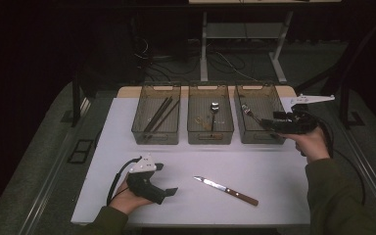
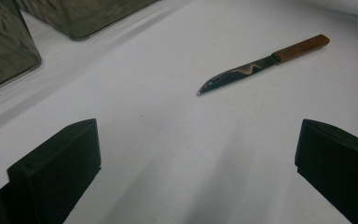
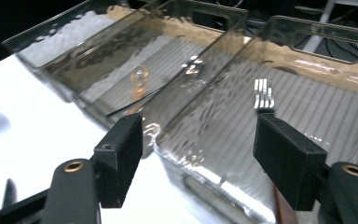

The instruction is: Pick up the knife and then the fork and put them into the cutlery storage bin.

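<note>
A knife with a wooden handle lies on the white table, front centre. My left gripper rests open at the front left, its jaws pointing at the knife from a short way off; nothing sits between the jaws of that gripper. My right gripper hovers open over the front of the right bin. A fork lies in that bin just beyond the right jaw, its tines pointing away. The fork appears loose, not clamped.
Three clear bins stand in a row at the back. The left bin holds dark chopsticks. The middle bin holds a spoon. The table's front edge lies close under both forearms.
</note>
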A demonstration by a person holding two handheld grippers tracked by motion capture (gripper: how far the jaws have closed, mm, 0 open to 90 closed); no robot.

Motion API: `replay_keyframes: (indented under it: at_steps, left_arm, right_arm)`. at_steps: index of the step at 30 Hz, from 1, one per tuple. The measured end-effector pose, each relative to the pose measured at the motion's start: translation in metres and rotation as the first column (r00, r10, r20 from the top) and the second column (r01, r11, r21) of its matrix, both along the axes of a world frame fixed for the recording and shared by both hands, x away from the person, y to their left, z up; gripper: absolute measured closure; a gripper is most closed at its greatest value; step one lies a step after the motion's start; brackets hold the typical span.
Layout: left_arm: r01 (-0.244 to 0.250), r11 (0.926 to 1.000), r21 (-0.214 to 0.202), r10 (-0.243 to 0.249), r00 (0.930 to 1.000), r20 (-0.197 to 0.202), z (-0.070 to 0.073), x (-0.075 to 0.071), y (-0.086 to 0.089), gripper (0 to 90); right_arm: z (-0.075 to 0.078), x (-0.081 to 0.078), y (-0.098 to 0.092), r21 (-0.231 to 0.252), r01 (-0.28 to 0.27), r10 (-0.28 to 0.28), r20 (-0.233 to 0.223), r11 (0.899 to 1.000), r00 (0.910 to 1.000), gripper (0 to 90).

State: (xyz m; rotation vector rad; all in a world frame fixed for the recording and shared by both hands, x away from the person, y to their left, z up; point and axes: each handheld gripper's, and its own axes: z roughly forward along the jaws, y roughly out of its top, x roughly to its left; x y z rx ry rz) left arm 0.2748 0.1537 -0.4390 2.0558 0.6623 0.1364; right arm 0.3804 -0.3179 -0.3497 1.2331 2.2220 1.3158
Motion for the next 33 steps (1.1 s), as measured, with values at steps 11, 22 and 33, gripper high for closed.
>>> replay_keyframes:
  at_steps: [11,22,33]
  left_arm:
    - [-0.006,1.0,0.006,0.006,0.9999,0.009,0.0,-0.001,0.004,0.0]
    - [0.006,1.0,0.006,-0.006,0.9999,0.014,-0.001,-0.001,0.001,0.0]
    - [0.005,0.9999,0.012,-0.005,0.9999,0.011,-0.001,-0.001,0.001,0.0]
  right_arm:
    - [-0.012,-0.036,0.016,0.001,-0.091,0.091,0.013,0.996,0.9957,31.8]
    - [-0.032,-0.059,0.037,-0.005,-0.183,0.183,-0.01,0.983,0.9831,31.9]
    - [-0.05,-0.084,0.049,-0.055,-0.246,0.244,-0.05,0.968,0.9685,32.4]
